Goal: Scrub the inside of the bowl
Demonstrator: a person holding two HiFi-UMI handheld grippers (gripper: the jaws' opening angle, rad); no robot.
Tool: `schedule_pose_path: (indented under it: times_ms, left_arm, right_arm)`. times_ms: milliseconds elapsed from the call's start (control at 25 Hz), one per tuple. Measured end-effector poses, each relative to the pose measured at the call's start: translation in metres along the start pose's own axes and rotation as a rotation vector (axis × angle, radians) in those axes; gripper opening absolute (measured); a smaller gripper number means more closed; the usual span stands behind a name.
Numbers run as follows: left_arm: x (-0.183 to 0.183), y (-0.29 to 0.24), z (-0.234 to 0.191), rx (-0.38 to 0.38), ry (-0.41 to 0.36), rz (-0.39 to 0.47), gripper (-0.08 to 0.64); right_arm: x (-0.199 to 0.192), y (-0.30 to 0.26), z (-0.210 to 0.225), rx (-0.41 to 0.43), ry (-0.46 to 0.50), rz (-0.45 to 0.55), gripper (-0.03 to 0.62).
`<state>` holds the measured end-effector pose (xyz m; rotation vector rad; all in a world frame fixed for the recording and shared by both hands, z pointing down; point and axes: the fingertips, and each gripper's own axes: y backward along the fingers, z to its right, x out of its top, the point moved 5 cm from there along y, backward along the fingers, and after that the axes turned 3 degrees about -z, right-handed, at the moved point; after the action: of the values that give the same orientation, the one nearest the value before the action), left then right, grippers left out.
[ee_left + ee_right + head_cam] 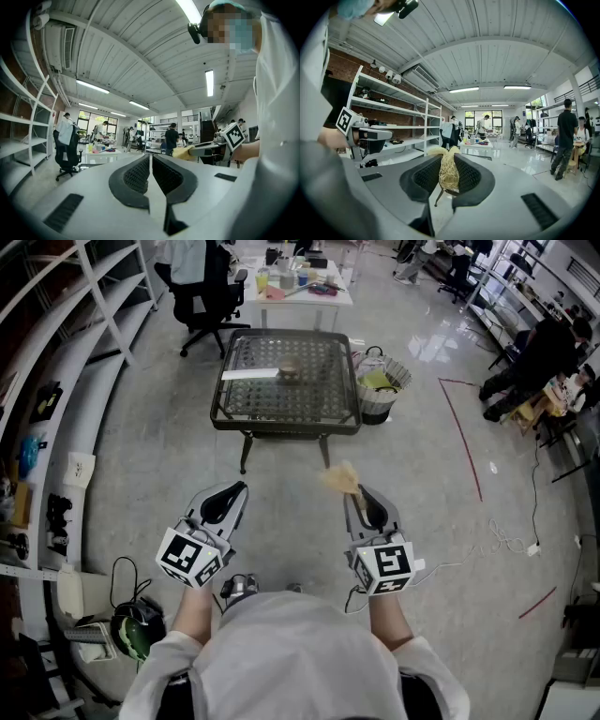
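A small brownish bowl (290, 370) stands on a low wire-mesh table (286, 424) a few steps ahead of me, well beyond both grippers. My right gripper (361, 493) is shut on a yellowish fibrous scrubber (341, 477), which pokes out past the fingertips. In the right gripper view the scrubber (449, 171) is pinched between the black pads. My left gripper (230, 491) is shut with nothing in it; its pads (138, 176) meet in the left gripper view. Both are held in the air at waist height, side by side.
A white strip (251, 374) lies on the mesh table beside the bowl. A wire waste basket (380, 385) stands at the table's right. A black office chair (211, 296) and a white desk (300, 289) lie beyond. White shelving (56, 381) lines the left. Cables trail on the floor (506, 542).
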<state>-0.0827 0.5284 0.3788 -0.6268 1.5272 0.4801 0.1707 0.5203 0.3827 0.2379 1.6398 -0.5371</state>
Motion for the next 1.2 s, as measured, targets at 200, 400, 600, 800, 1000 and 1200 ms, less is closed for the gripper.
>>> schedule_pose_path:
  times_ms: [200,400,600,800,1000,1200]
  left_arm:
    - [-0.002,-0.01,0.01,0.028,0.002,0.001,0.046]
    - [0.0,-0.018,0.002,0.074,-0.001,0.014,0.046]
    - [-0.007,-0.024,-0.01,0.088,0.038,0.022,0.046]
    - [-0.009,-0.045,-0.045,0.067,0.032,0.021,0.046]
    - [-0.009,-0.069,-0.093,0.047,0.044,0.013,0.046]
    - [-0.006,-0.097,-0.154,-0.008,0.048,0.008,0.046]
  right_arm:
    - [0.002,0.002,0.013,0.041,0.002,0.018,0.091]
    - [0.0,-0.009,0.025,0.076,0.008,0.019,0.092]
    - [-0.007,-0.023,0.031,0.086,-0.009,0.007,0.092]
    - [-0.005,-0.058,0.04,0.068,-0.02,-0.006,0.092]
    - [0.003,-0.105,0.042,0.039,-0.038,-0.019,0.092]
    - [0.019,-0.162,0.039,-0.004,-0.042,-0.016,0.092]
